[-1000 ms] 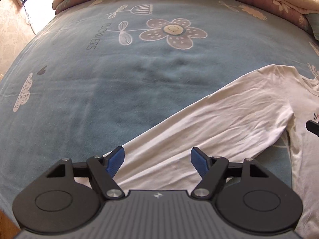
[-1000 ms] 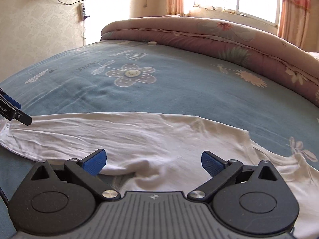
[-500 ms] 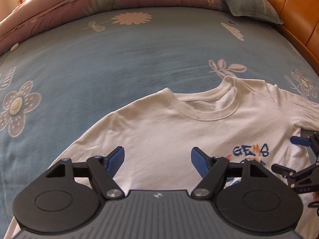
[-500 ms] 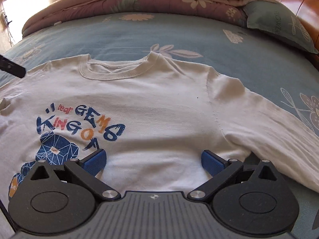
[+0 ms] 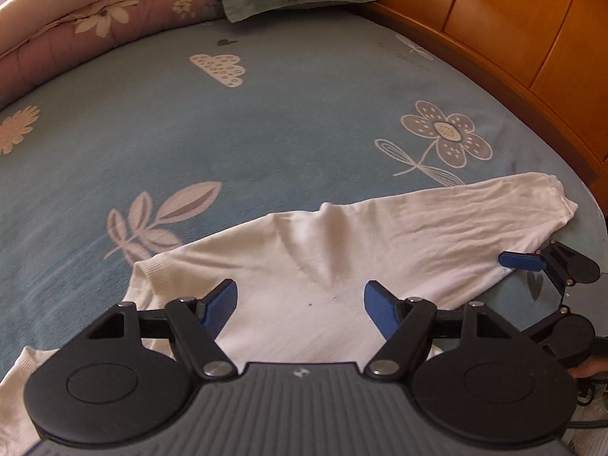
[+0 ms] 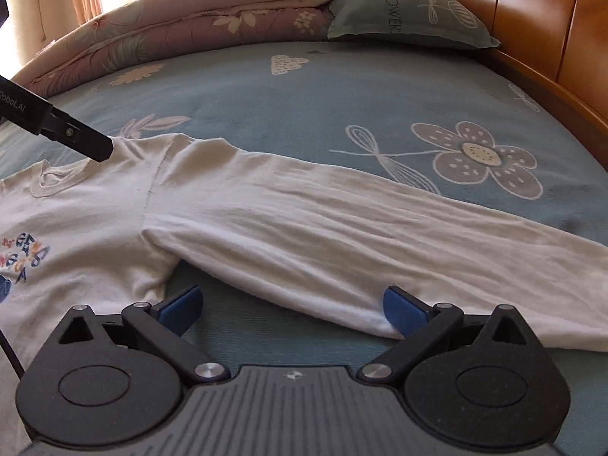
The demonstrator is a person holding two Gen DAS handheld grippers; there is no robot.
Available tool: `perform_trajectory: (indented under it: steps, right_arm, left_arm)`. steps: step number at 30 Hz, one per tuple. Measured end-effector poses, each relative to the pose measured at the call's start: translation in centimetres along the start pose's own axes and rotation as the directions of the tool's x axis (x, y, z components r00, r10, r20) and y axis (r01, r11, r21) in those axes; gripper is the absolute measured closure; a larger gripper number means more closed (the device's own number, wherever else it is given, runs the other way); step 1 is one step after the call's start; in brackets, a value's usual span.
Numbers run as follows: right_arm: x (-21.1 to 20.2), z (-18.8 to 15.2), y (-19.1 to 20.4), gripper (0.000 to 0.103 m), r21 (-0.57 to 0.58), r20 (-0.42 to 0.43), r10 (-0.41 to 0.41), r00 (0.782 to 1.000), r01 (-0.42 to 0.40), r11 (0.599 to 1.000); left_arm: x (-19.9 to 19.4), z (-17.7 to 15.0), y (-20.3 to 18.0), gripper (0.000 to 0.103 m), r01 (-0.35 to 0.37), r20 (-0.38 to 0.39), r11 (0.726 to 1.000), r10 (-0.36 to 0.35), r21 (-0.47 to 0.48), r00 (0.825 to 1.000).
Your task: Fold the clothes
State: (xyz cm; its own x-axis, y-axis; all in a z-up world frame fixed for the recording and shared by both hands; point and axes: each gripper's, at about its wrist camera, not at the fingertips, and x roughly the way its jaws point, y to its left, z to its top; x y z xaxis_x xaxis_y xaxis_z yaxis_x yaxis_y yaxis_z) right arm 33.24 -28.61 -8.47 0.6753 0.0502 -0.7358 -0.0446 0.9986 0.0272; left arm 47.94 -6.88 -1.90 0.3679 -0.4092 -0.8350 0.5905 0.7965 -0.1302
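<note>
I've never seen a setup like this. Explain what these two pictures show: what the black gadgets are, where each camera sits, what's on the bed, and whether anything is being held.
No robot arm here: a person carries a two-finger gripper in each hand, with a wide-angle camera on each looking forward along its blue-padded fingers.

One picture comes from the left gripper. Its jaws stand open over the shoulder of a white long-sleeved shirt. The right gripper shows at that picture's right edge, beside the sleeve.

The other picture comes from the right gripper, open at the sleeve's near edge, one pad against the fabric. The left gripper reaches in at top left, near the collar.

The shirt lies spread on a blue flower-print bedsheet, with a folded quilt, a pillow and a wooden headboard behind.

Neither gripper holds anything.
</note>
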Motion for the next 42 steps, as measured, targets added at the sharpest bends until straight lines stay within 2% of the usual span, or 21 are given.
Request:
perform_trajectory:
  steps: [3,5,7,10,11,14,16,19,22,25,31,34,38,39,40,42]
  right_arm:
    - [-1.3,-0.2,-2.1,0.000,0.004,-0.013,-0.057,0.998,0.057,0.998]
    - [-2.5,0.5,-3.3,0.000,0.035,0.047,-0.075,0.996,0.073,0.997]
    - [-2.4,1.2,-4.5,0.000,0.053,0.070,-0.093,0.993,0.089,0.995]
    - [-1.3,0.3,-6.6,0.000,0.106,0.006,-0.108,0.994,0.107,0.989]
    - [-1.0,-0.3,-7.5,0.000,0.129,-0.022,-0.112,0.993,0.114,0.985]
    - [-2.5,-1.9,-9.5,0.000,0.150,-0.013,-0.140,0.990,0.141,0.979]
    - [-3.1,-2.0,-10.7,0.000,0.189,-0.056,-0.180,0.982,0.187,0.964]
    - [-3.6,-1.4,-12.3,0.000,0.268,-0.037,-0.206,0.978,0.208,0.941]
    - [-2.7,-0.4,-12.8,0.000,0.240,0.004,-0.236,0.972,0.228,0.944]
    - [-0.8,-0.3,-13.8,0.000,0.242,-0.030,-0.281,0.959,0.280,0.929]
    - [-0.6,-0.8,-14.1,0.000,0.241,-0.004,-0.287,0.958,0.280,0.929]
    - [-0.5,-0.9,-14.0,0.000,0.240,0.003,-0.290,0.957,0.280,0.929]
    - [-0.5,-1.1,-13.8,0.000,0.237,0.016,-0.300,0.954,0.288,0.928]
    - [-0.6,-1.1,-13.8,0.000,0.235,0.019,-0.301,0.953,0.288,0.928]
    - [-0.6,-1.2,-13.8,0.000,0.233,0.021,-0.301,0.953,0.288,0.929]
    - [-0.7,-1.2,-13.8,0.000,0.229,0.023,-0.299,0.954,0.286,0.930]
  left_arm:
    - [1.6,1.1,-1.5,0.029,0.047,-0.017,0.999,-0.047,0.022,0.999]
    - [2.8,1.8,-2.5,0.029,0.083,-0.024,0.996,-0.082,0.021,0.996]
    - [4.0,2.2,-3.2,0.029,0.099,-0.036,0.995,-0.098,0.020,0.995]
    - [5.8,2.6,-3.8,0.029,0.099,-0.070,0.995,-0.098,0.010,0.993]
    - [6.4,2.6,-3.8,0.029,0.090,-0.085,0.996,-0.089,0.009,0.992]
    - [7.3,2.8,-3.9,0.028,0.057,-0.106,0.998,-0.053,0.029,0.993]
    - [7.6,2.9,-4.0,0.027,0.039,-0.115,0.998,-0.035,0.040,0.993]
    - [7.9,3.5,-3.9,0.027,0.040,-0.113,0.999,-0.039,0.009,0.993]
    - [8.4,4.3,-3.7,0.027,0.035,-0.093,0.999,-0.038,-0.032,0.995]
    - [9.2,5.1,-3.4,0.027,0.036,-0.092,0.999,-0.039,-0.035,0.995]
    - [5.9,5.7,-2.3,0.026,0.033,-0.025,0.998,-0.035,-0.056,0.999]
    - [5.2,4.4,-1.4,0.026,0.012,-0.048,0.997,-0.015,-0.079,0.999]
    - [7.5,3.5,0.3,0.026,-0.053,-0.091,0.995,0.046,-0.082,0.995]
    - [8.1,3.7,0.6,0.025,-0.057,-0.080,0.995,0.050,-0.084,0.996]
    - [8.4,4.1,0.8,0.017,-0.045,-0.064,0.995,0.040,-0.085,0.997]
    - [8.6,5.2,0.7,0.014,-0.050,-0.050,0.997,0.048,-0.054,0.998]
